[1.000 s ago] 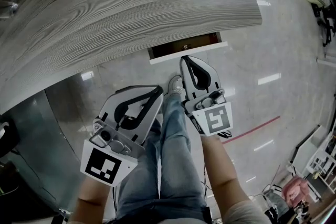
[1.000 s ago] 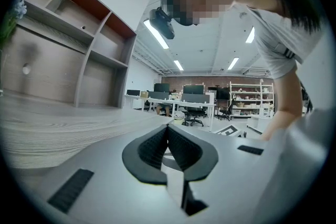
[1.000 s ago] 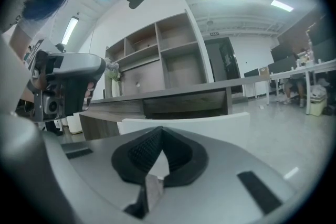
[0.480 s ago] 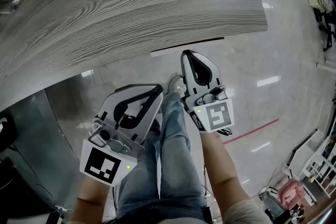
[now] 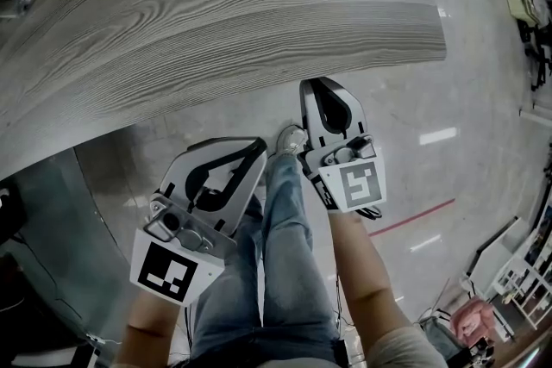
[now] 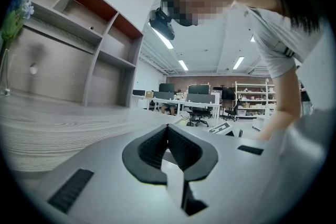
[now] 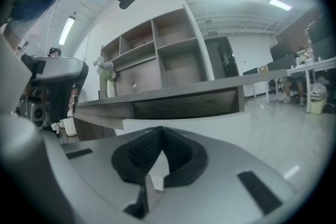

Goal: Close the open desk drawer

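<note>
White-fronted desk drawer (image 7: 220,124) sits under the near edge of the grey wood-grain counter (image 5: 216,13), front running along that edge; looks fully home. It's dead ahead of the right gripper (image 5: 321,90), the nearer one, jaws together, empty. Left gripper (image 5: 255,147) is farther off, also closed on nothing.

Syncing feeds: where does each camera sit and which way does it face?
Head view: on the head, steeply down at desk; left tongs, right tongs, legs.
Left gripper view: on left tongs, across the desktop towards shelves; shut tongs, person's torso.
Right gripper view: on right tongs, facing the desk edge; shut tongs, left tongs.
Shared: desk in all three.
</note>
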### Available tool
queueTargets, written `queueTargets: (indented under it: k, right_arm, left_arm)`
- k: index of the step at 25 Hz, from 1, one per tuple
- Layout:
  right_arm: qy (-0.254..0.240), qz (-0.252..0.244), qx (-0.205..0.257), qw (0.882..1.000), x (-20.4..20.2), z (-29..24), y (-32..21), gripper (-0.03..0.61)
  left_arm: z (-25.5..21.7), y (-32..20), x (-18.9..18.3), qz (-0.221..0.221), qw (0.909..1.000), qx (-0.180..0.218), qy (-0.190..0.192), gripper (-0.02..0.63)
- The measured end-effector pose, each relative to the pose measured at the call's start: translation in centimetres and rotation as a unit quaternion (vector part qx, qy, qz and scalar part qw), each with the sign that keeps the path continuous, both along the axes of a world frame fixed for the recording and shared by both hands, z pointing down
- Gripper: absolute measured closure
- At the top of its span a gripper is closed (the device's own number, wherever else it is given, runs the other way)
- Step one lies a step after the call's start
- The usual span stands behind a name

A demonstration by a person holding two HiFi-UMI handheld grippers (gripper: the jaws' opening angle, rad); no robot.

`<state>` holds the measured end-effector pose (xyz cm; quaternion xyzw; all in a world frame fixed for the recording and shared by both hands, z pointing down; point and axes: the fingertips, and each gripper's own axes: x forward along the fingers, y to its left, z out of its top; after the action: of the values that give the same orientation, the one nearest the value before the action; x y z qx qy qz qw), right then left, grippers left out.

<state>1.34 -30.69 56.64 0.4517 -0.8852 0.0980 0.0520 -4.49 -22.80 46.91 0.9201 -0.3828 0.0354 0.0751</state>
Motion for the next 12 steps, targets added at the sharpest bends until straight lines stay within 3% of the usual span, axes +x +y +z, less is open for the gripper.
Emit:
queueTargets:
  k: [12]
  right_arm:
    - [0.004, -0.004, 0.006, 1.0, -0.4, 0.0, -1.2, 0.571]
  left_arm:
    - [0.4, 0.0, -0.7, -0.011, 0.9999, -0.002, -0.002, 0.603]
